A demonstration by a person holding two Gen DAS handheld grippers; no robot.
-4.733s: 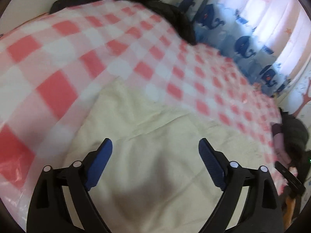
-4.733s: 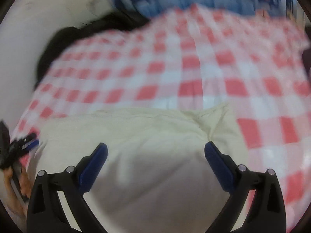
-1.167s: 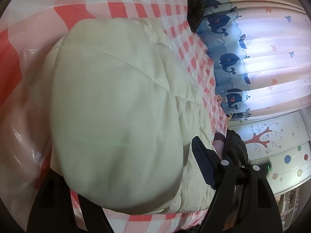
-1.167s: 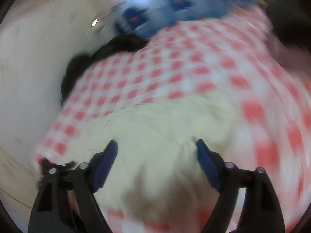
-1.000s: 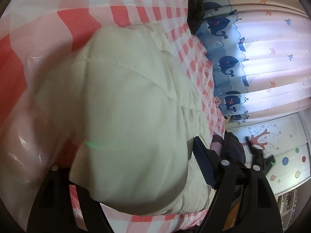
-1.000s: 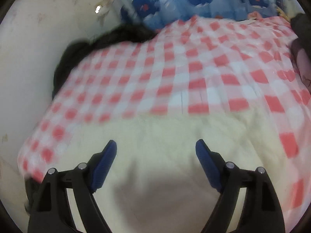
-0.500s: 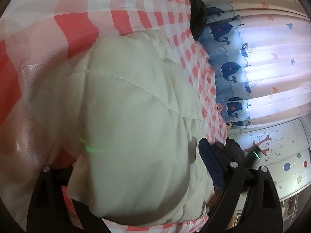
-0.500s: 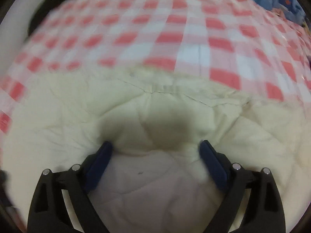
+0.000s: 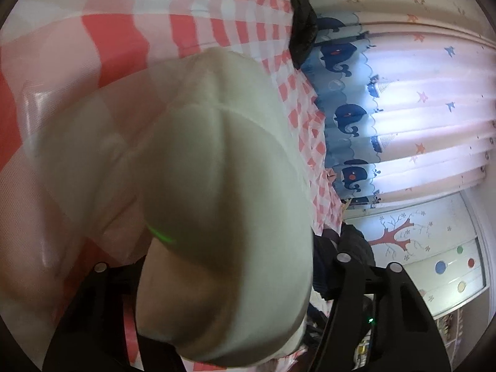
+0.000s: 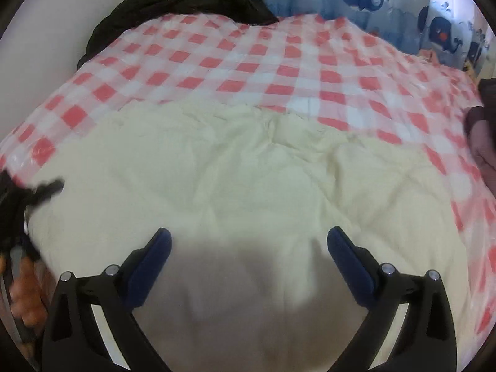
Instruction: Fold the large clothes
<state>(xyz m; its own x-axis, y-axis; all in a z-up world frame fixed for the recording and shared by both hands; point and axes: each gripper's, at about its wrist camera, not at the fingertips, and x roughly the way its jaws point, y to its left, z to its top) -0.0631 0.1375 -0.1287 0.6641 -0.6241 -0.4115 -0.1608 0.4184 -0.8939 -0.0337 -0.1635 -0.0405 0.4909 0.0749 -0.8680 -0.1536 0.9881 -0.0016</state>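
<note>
Since a moment ago, the right hand-held gripper (image 10: pixel 248 263) came lower over the cream jacket (image 10: pixel 232 170), jaws opening, nothing between. The left hand-held gripper (image 9: pixel 223 279) is closing around a jacket fold; whether it presses, I cannot tell.

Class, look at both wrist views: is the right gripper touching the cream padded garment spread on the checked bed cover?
Cannot tell. In the right wrist view the right gripper stands wide, opening, over the cream garment; nothing is pinched, but no gap or contact shows plainly.

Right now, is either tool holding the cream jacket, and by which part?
The left tool is closing around a puffy fold of the cream jacket; which part cannot be told. The right tool is opening above it and holds nothing.
</note>
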